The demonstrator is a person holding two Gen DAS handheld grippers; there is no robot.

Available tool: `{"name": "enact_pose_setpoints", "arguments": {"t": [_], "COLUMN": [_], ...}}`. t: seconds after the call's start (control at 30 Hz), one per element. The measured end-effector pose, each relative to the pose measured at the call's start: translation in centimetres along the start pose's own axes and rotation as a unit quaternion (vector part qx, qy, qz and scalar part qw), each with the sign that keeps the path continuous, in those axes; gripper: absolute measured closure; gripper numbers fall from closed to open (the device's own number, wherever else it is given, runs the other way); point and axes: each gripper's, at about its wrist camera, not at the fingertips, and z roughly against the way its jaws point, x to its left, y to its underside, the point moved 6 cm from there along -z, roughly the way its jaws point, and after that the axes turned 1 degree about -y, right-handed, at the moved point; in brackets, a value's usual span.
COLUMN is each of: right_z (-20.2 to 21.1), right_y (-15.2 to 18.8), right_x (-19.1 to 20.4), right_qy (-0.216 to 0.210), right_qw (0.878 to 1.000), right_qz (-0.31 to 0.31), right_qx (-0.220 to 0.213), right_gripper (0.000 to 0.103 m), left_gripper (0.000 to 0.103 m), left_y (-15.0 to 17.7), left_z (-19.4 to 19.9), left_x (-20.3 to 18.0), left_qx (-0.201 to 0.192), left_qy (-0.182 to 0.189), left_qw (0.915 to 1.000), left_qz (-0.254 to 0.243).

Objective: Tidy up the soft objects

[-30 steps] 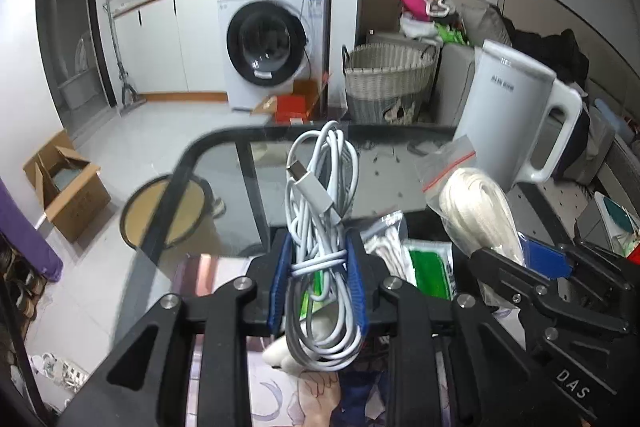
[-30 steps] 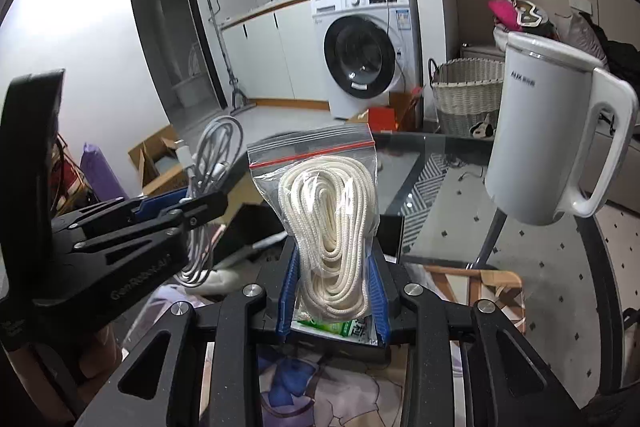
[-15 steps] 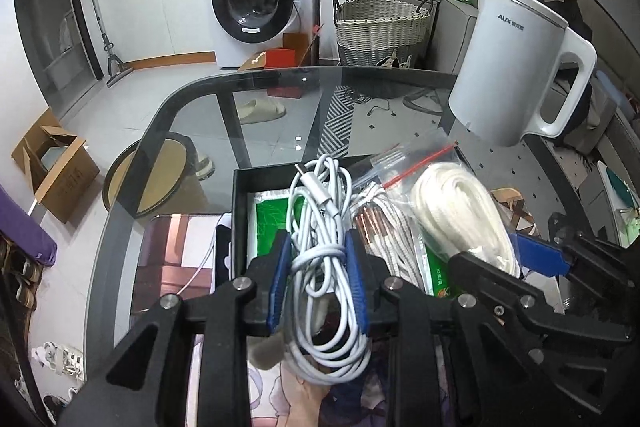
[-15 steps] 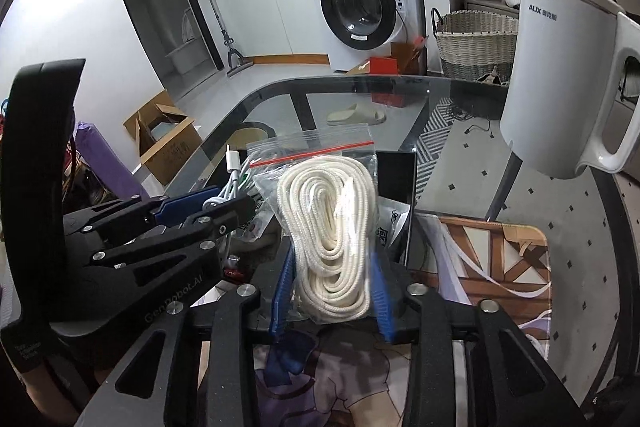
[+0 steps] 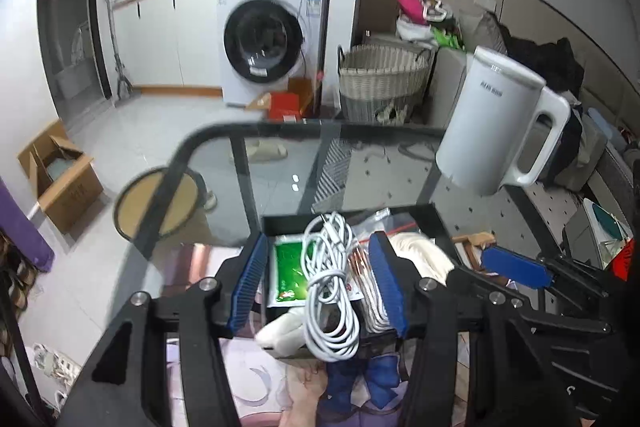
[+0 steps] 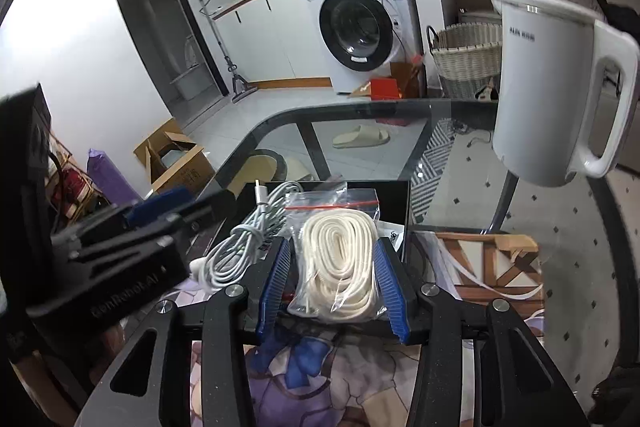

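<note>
Tray (image 5: 434,217): on the glass table (image 5: 288,163), near its front edge.
Cable bundle (image 5: 330,279): in the tray, left of the bagged rope (image 6: 340,263).
Green packet (image 5: 290,269): in the tray, left of the cable bundle.
Kettle (image 5: 492,123): on the table, behind and right of the tray.
Wicker basket (image 5: 380,83): on the floor beyond the table.
Washing machine (image 5: 264,39): left of the basket, against the back wall.
Cardboard box (image 5: 60,175): on the floor, left of the table.
</note>
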Motion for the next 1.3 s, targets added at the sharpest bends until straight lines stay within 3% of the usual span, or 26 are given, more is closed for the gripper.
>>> {"name": "enact_pose_setpoints", "arguments": {"t": [0.13,0.27,0.3,0.33,0.4,0.53,0.6,0.7,0.87,1.0,1.3], "right_z": [2.9,6.4,7.7,8.2,10.4,13.0,14.1,14.7,15.2,13.8,15.1], "right_y": [0.7,2.5,3.2,3.4,4.6,7.3,9.1,12.0,14.7,14.5,13.8], "right_x": [1.5,2.4,2.7,2.8,3.1,3.3,3.1,3.0,2.6,1.9,2.1], "right_qy": [0.004,0.002,0.0,-0.001,0.006,0.02,0.024,0.028,0.054,0.062,0.066], "right_qw": [0.999,0.998,0.997,0.997,0.995,0.99,0.986,0.983,0.972,0.975,0.967], "right_qz": [0.033,0.042,0.045,0.048,0.057,0.067,0.059,0.049,0.05,0.038,0.042], "right_qx": [-0.016,-0.042,-0.055,-0.062,-0.085,-0.125,-0.152,-0.173,-0.224,-0.208,-0.241], "right_gripper": [0.057,0.029,0.026,0.021,0.014,0.003,0.002,0.001,0.001,0.001,0.001], "left_gripper": [0.049,0.044,0.041,0.028,0.012,0.002,0.0,0.0,0.0,0.0,0.0], "left_y": [0.4,1.4,1.8,2.5,3.8,7.3,8.9,11.3,13.2,13.4,13.4], "left_z": [3.7,7.9,8.5,9.3,10.7,13.7,14.6,15.6,16.1,15.4,15.9], "left_x": [0.2,-0.3,-0.4,-0.4,-0.3,0.6,1.0,1.1,0.6,0.9,1.0], "left_qx": [-0.043,-0.097,-0.103,-0.108,-0.116,-0.164,-0.176,-0.187,-0.208,-0.203,-0.215], "left_qy": [-0.017,-0.007,-0.007,-0.011,-0.021,-0.052,-0.056,-0.032,-0.036,-0.037,-0.042], "left_qw": [0.9989,0.9948,0.994,0.9932,0.9922,0.9848,0.9827,0.9816,0.9771,0.9784,0.9758], "left_qz": [-0.01,-0.032,-0.037,-0.041,-0.042,-0.027,-0.016,-0.022,-0.022,-0.005,0.004]}}
